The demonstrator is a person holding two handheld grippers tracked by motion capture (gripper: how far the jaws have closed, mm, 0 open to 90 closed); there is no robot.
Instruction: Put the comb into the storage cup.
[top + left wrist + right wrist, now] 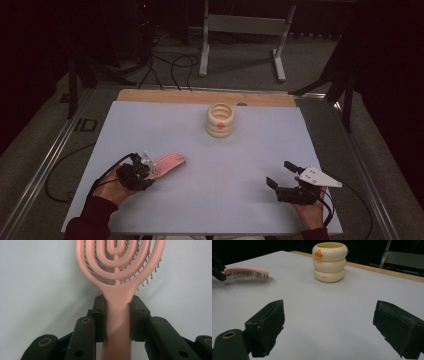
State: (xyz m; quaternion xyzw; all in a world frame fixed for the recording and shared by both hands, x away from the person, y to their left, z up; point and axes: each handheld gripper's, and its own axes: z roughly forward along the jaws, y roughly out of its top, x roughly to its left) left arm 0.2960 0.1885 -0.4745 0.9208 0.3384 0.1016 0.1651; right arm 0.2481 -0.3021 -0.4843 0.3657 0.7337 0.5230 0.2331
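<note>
A pink hairbrush [169,164] lies bristles down at the left of the white tabletop [225,150]. My left gripper [146,171] is shut on its handle; in the left gripper view both pads [100,315] press the pink handle [117,322] from either side, and the oval head [120,262] points away. Whether the brush rests on the table or hangs just above it I cannot tell. My right gripper [279,173] stands open at the front right, with nothing between its jaws [329,322]. The right gripper view has the brush [247,272] at far left.
A cream ribbed cup [220,120] with an orange mark stands upright near the table's far edge, also in the right gripper view [329,262]. A wooden strip [200,96] runs along the back. A metal frame [240,40] and cables lie on the floor beyond.
</note>
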